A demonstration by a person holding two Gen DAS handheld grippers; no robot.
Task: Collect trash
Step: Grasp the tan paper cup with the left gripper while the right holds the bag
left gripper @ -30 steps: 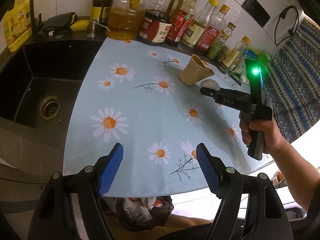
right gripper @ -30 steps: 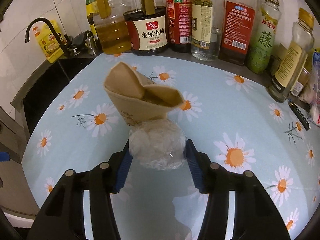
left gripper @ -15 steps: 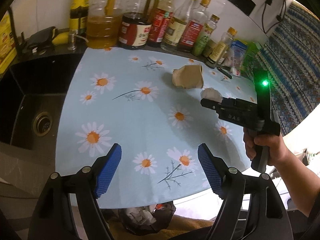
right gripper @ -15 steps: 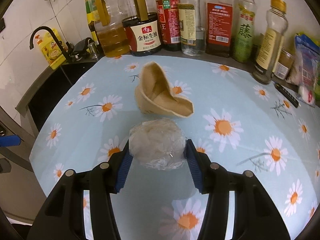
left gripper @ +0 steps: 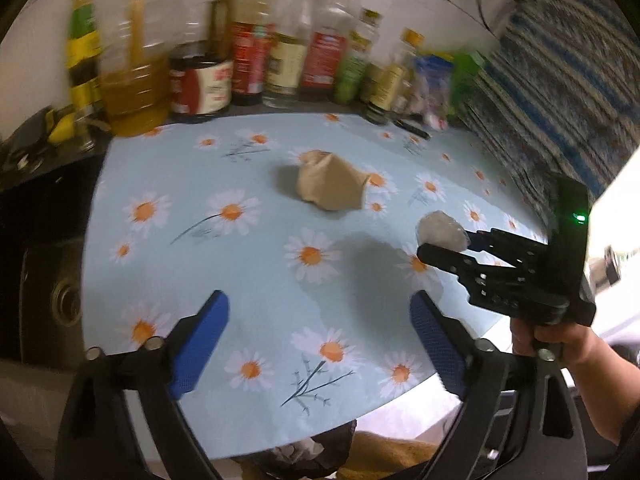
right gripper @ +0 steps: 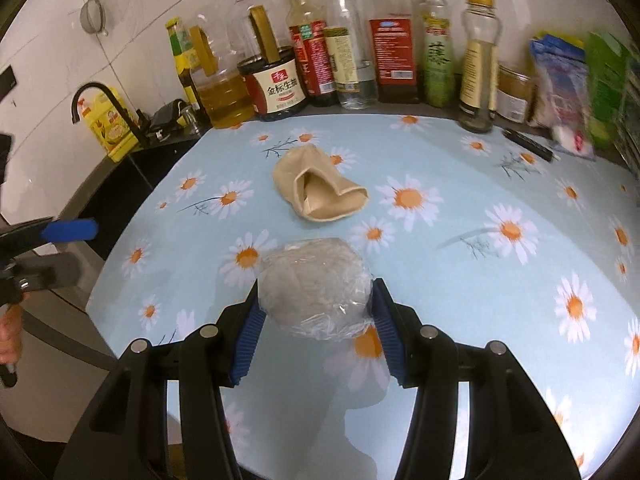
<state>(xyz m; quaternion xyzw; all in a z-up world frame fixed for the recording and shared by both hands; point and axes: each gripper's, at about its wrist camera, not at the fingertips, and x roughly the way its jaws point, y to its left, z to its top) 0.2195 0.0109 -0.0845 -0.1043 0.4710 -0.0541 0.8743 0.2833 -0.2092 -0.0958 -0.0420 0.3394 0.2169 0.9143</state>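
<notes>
While right tongs (right gripper: pixel 316 320) pinch plastic wad (right gripper: pixel 314 286) between both pads | left tongs (left gripper: pixel 320 344) opening, nothing between.

a round table (right gripper: pixel 500 320) wears a pale blue cloth printed with white daisies. behind it a white tiled wall (right gripper: pixel 140 8) carries a hanging strainer (right gripper: pixel 93 18). a black sink (left gripper: pixel 44 264) with a black faucet (right gripper: pixel 108 108) sits left, and a blue patterned curtain (left gripper: pixel 560 72) hangs right.
</notes>
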